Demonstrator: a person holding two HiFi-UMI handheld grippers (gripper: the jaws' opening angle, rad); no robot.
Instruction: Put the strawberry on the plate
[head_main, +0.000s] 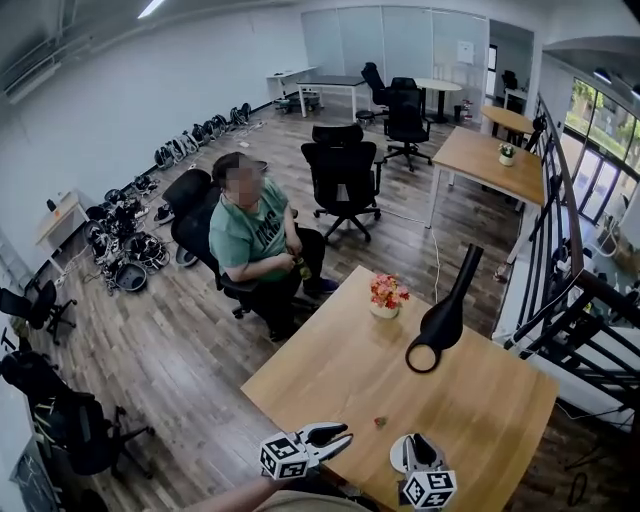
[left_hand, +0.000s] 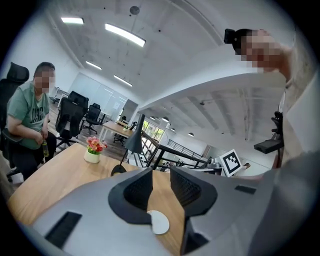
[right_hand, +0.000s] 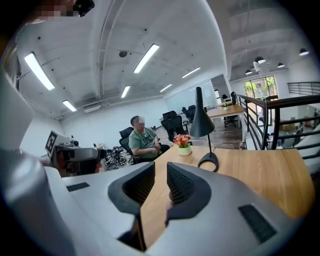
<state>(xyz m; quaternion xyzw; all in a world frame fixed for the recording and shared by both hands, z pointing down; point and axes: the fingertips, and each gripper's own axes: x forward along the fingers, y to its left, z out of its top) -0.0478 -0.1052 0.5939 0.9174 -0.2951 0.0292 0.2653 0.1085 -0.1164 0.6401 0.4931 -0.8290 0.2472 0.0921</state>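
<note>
The strawberry (head_main: 379, 422), small and red, lies on the wooden table (head_main: 330, 370) near its front edge, between my two grippers. The white plate (head_main: 402, 455) sits just right of it, partly covered by my right gripper (head_main: 420, 447), which hovers over it with jaws shut and nothing clearly in them. My left gripper (head_main: 343, 438) is a little left of the strawberry, pointing right, its jaws open and empty. In the left gripper view the plate (left_hand: 159, 222) shows low down in the gap of the left gripper (left_hand: 161, 182). The right gripper (right_hand: 161, 175) looks along the table.
A black desk lamp (head_main: 440, 320) and a small flower pot (head_main: 386, 295) stand at the far side of the table. A seated person in a green shirt (head_main: 255, 235) is beyond the far left corner. A stair railing (head_main: 570, 290) runs along the right.
</note>
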